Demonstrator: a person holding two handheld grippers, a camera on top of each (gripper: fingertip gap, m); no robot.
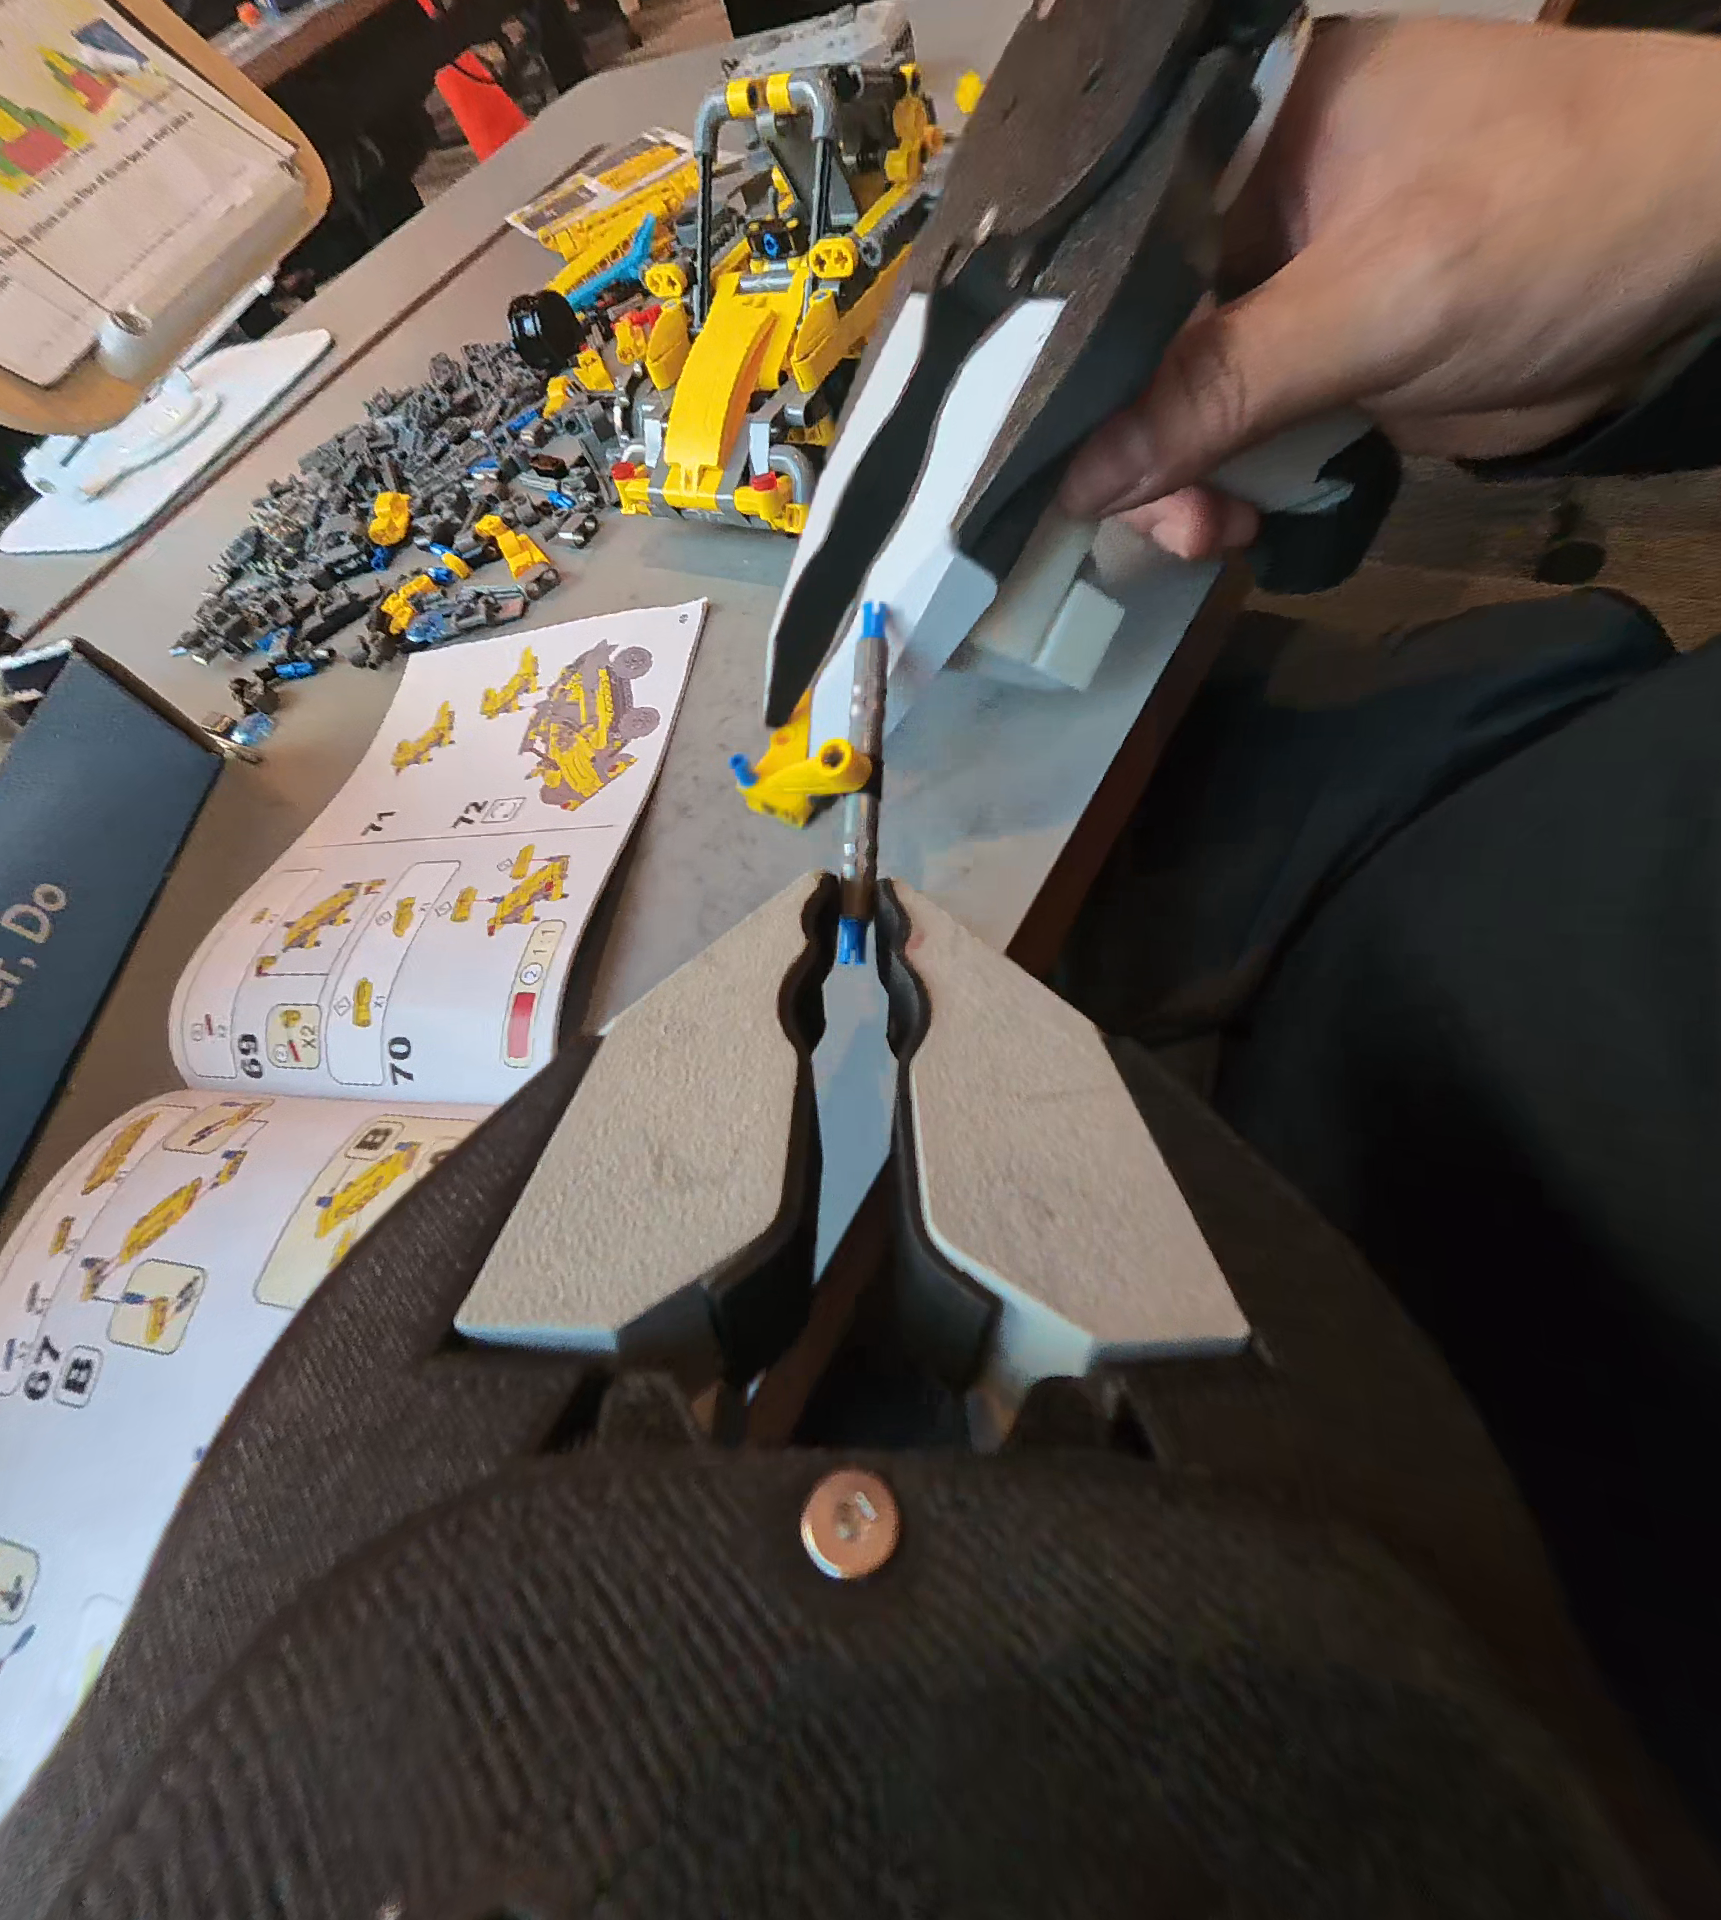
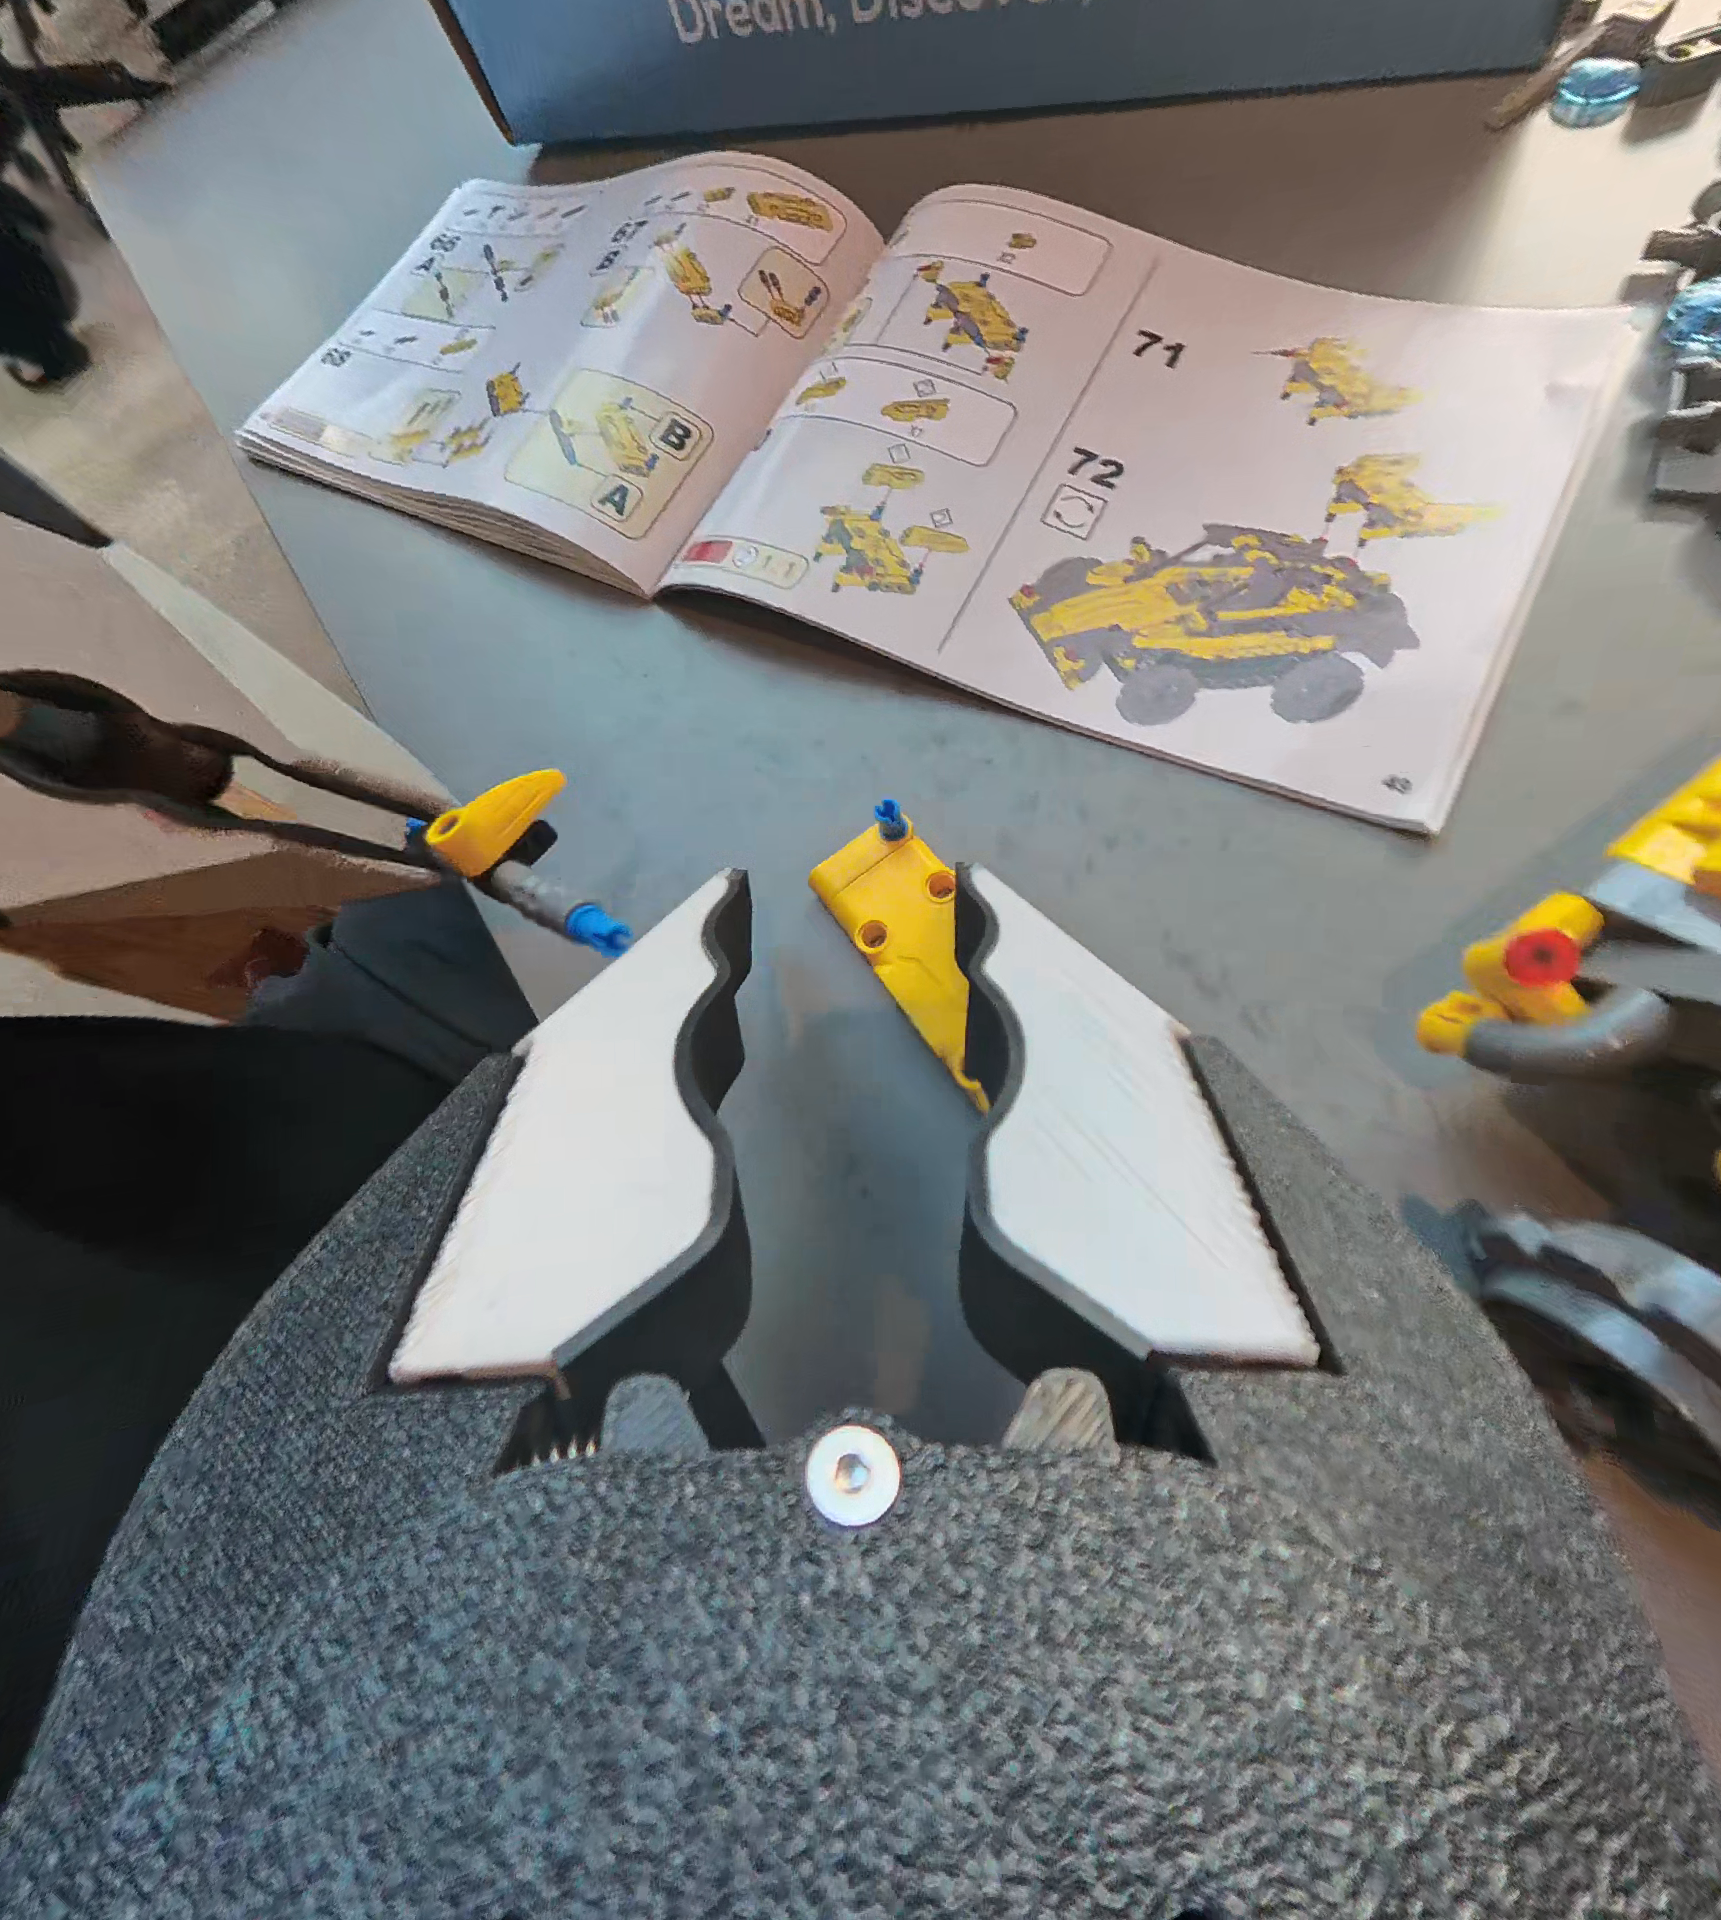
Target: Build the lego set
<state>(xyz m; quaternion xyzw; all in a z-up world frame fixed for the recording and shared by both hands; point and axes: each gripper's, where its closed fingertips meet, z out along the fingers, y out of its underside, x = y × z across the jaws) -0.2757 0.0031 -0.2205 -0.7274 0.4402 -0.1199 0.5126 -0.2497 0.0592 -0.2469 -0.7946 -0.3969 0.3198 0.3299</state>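
Grey table [image 2: 627,665] carries an open manual [image 2: 939,416], a half-built yellow model [image 1: 731,343] and a grey parts pile [image 1: 399,520]. Left tool [image 1: 854,902] clamped on the end of a grey axle [image 1: 864,727] with a yellow connector [image 1: 814,769] on it. Right tool [image 2: 854,883] spread apart over a yellow panel [image 2: 903,935] lying on the table, right finger touching it. Judgement: keep the axle steady and centre the fingers on the panel's flat sides before any squeeze.
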